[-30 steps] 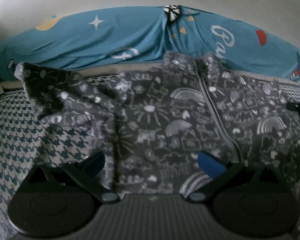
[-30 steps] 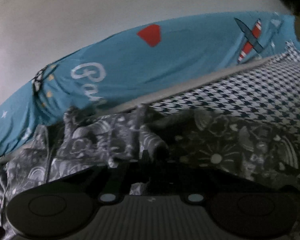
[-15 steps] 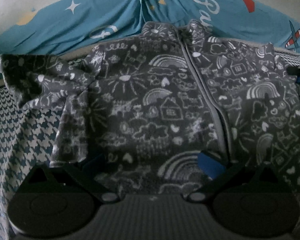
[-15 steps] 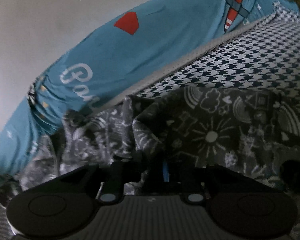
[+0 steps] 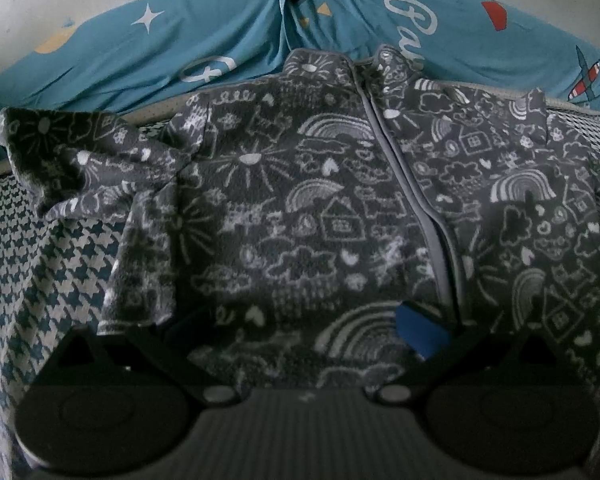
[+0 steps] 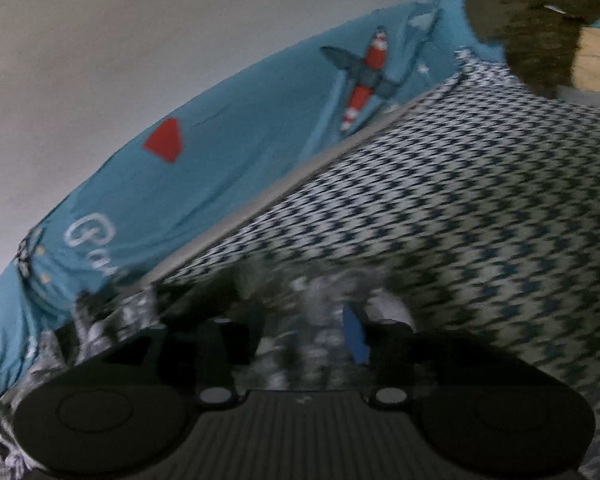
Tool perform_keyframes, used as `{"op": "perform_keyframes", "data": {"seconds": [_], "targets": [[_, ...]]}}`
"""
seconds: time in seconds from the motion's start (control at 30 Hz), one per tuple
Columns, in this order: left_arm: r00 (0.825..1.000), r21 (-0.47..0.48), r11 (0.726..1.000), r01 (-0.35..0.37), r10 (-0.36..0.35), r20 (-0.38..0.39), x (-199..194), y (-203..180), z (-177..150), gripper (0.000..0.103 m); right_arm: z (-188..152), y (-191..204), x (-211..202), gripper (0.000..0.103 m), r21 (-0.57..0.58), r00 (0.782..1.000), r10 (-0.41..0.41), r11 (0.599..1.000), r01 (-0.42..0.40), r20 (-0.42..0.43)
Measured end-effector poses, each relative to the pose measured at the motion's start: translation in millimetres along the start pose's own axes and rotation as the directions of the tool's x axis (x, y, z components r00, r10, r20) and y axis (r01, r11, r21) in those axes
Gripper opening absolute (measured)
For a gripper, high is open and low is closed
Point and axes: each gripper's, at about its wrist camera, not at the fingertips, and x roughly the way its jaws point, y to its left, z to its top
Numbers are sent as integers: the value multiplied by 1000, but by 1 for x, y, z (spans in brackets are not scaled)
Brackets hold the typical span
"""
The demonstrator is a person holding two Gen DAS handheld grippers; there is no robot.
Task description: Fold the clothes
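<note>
Right wrist blurred: tongs [image 6: 296, 336] opening, jacket [image 6: 316, 320] smeared between.

Count of items in view.
One jacket [image 5: 300, 208], one checked cover [image 6: 460, 220], one blue sheet [image 5: 160, 52], two grippers were present.

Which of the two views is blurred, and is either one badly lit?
Left wrist: sharp on the jacket, dim, corners vignetted by the fisheye. Right wrist: motion-smeared, worst on the houndstooth cover and the fabric near the right gripper; equally dim.

"Pa…" script on blue sheet [image 5: 380, 12]
</note>
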Motion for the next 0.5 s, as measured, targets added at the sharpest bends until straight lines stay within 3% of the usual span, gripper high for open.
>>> {"op": "perform_keyframes", "data": {"seconds": [0.23, 0.5], "targets": [[1000, 2, 1000, 3, -3, 5, 0, 0, -1, 103, 2, -23, 13, 67, 36, 997, -45, 998, 47, -57], [1000, 2, 1000, 5, -5, 10, 0, 0, -1, 103, -13, -17, 25, 69, -48, 986, -130, 991, 126, -105]]}}
